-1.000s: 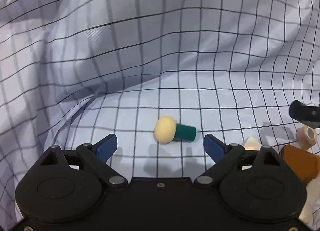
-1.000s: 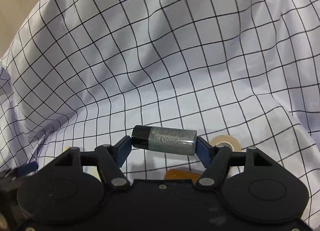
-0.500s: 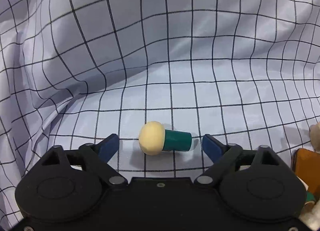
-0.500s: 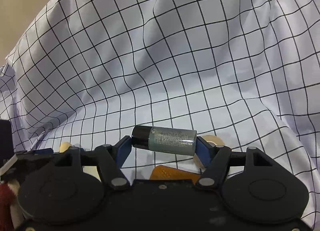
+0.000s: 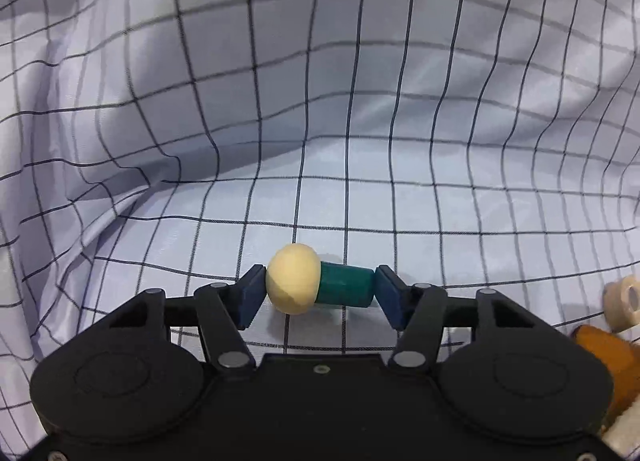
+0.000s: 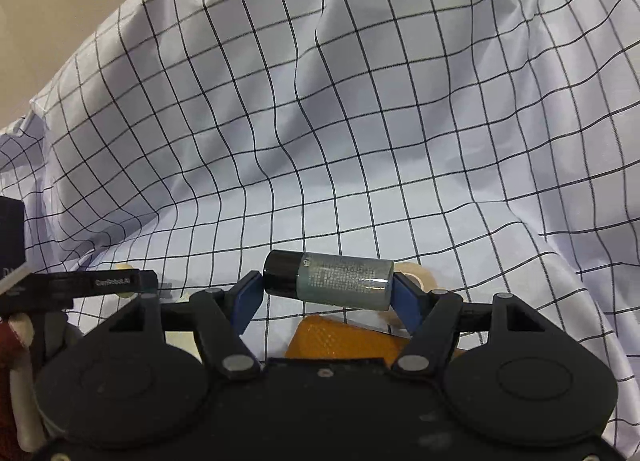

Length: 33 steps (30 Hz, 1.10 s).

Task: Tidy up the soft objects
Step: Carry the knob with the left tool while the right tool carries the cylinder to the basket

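A second ago the left hand-held gripper (image 5: 320, 293) had its blue pads spread wide either side of the little mushroom toy (image 5: 318, 285); now they have come in and meet it end to end, one pad on the cream cap, the other on the flat foot of the green stem. The toy lies on its side on the checked cloth (image 5: 320, 101), near the front of the hollow the fabric makes, and I can't tell whether it has left the cloth yet.

The right hand-held gripper (image 6: 326, 289) hasn't changed: it is clamped on the small bottle (image 6: 328, 281) with the black cap, held lengthwise between the pads above an orange block (image 6: 340, 337), with a roll of tape (image 6: 412, 275) just behind.

The mushroom looks light and probably squashy, foam or rubber by its matte surface. My guess is it needs only a gentle squeeze. The domed cap is the weak point: a rounded, yielding surface against a flat pad can roll or pop sideways if pressed hard or off-centre. A hold across the stem would be steadier, but this end-on grip should do if the pads stay square to the toy's axis. The cloth is loose and wrinkled, so a low drag could snag it.

Off to the right in the left view sit a pale spool (image 5: 624, 303) and a brown thing (image 5: 604, 365), near but apart from the toy.
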Available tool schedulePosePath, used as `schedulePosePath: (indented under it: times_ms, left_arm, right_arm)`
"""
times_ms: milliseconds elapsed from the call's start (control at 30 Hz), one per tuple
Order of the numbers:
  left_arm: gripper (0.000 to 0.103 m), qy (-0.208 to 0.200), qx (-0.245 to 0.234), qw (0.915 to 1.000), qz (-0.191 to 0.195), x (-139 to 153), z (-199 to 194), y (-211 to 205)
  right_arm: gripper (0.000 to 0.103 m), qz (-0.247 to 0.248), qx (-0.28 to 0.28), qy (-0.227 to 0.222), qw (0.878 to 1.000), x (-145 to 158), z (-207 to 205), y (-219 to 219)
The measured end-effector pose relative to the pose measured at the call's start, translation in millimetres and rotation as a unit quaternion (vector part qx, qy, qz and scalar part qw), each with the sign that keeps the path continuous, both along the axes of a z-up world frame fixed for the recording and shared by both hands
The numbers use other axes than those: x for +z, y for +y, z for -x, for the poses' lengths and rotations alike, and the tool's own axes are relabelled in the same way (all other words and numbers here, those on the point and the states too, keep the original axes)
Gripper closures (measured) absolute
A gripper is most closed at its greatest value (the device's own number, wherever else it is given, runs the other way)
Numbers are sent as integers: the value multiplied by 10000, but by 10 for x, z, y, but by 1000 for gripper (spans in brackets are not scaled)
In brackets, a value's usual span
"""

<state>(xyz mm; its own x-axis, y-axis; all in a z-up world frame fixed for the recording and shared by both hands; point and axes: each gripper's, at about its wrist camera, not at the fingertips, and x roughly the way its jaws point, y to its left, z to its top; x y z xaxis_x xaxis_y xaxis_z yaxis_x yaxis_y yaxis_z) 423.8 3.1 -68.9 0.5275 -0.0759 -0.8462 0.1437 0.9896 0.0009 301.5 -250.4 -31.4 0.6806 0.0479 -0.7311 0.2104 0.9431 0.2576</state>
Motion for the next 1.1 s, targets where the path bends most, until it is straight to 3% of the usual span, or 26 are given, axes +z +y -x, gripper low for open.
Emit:
schedulePosePath:
  times_ms: [333,633,867,1100]
  left_arm:
    - [47,-435,120,9986,279,502,604,-21]
    - [47,-838,22,9951,516,955,1446,-4]
    - [47,-1139,-231,9921,469,1123,2117,-75]
    - [47,-1235,-314,9904,545,1075,2730,-111]
  right_arm:
    - [34,131,72,-394,9991,220,465,-11]
    - [34,235,281,-804,9961,427,1198,69]
    - [34,236,413,-1023,9936,493,1832,190]
    - [34,242,392,-1152,9923,482,2460,268]
